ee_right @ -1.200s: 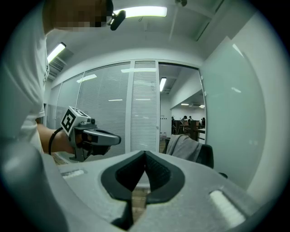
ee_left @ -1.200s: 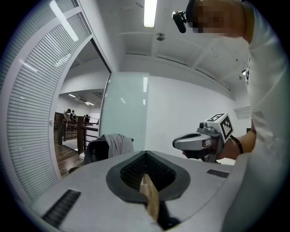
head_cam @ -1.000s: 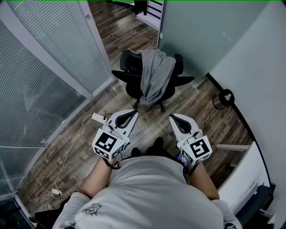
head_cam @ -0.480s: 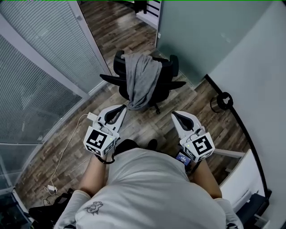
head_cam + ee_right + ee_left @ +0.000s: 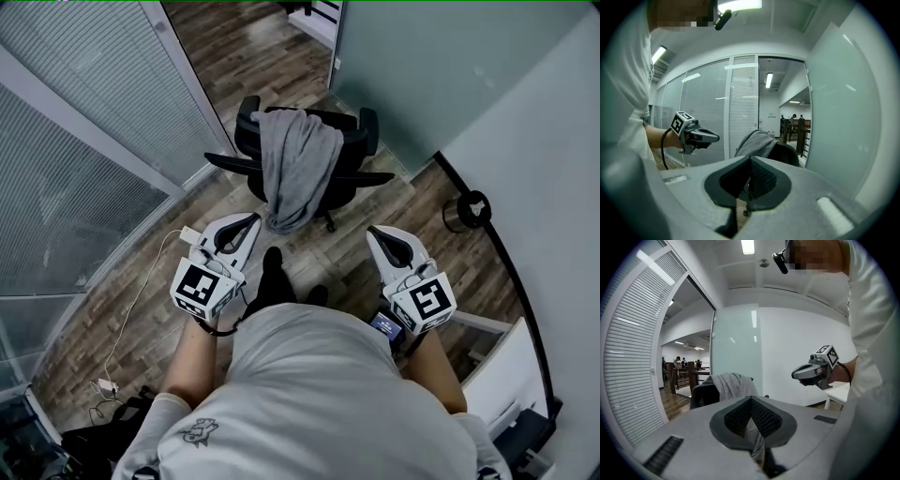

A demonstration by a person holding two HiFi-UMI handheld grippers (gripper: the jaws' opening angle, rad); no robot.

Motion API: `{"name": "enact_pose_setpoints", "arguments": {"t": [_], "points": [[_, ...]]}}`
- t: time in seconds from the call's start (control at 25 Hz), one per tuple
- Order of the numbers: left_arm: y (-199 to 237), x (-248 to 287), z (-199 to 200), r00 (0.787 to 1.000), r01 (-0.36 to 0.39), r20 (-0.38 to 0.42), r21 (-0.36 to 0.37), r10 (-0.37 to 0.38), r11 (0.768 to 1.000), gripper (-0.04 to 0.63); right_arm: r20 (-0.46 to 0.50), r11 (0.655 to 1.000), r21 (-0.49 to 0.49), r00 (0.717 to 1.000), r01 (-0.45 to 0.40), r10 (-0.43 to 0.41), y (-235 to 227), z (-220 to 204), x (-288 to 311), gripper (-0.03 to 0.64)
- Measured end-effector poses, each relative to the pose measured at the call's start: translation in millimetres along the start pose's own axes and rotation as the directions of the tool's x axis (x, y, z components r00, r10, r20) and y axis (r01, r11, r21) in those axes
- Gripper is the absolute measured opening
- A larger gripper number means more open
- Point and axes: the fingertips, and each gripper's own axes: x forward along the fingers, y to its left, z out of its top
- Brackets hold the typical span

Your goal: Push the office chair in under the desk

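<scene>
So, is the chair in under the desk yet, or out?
Out. The office chair stands on open floor by the glass wall, well apart from the white desk at lower right.

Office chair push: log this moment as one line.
stage: pre-contact | left gripper: shut, empty | right gripper: shut, empty | office chair: ahead, clear of both grippers | grey garment: draped over backrest

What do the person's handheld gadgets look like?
The left gripper and right gripper are pale grey, pointed shells with dark textured pads. Each carries a white cube with black square markers. A black cable loops by the left wrist. Pale short sleeves.
</scene>
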Motion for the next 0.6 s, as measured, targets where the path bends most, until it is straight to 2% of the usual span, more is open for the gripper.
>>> {"name": "enact_pose_setpoints", "arguments": {"t": [0.28,0.56,0.6], "points": [[33.5,15.3,-17.6,0.993,0.041,-0.112,0.046,-0.036,0.998,-0.002,0.002,0.999,-0.053,1.0,0.013,-0.013,-25.4,5.1,31.9,0.003],[85.5,31.1,-44.3,0.969,0.09,-0.242,0.197,-0.04,0.976,0.0,-0.06,0.985,-0.172,0.997,0.036,-0.047,-66.2,-2.3,62.4,0.005],[95.2,34.2,-48.4,0.965,0.098,-0.26,0.207,-0.042,0.973,0.002,-0.087,0.984,-0.177,0.996,0.022,-0.038,-71.1,-7.4,70.0,0.033]]}}
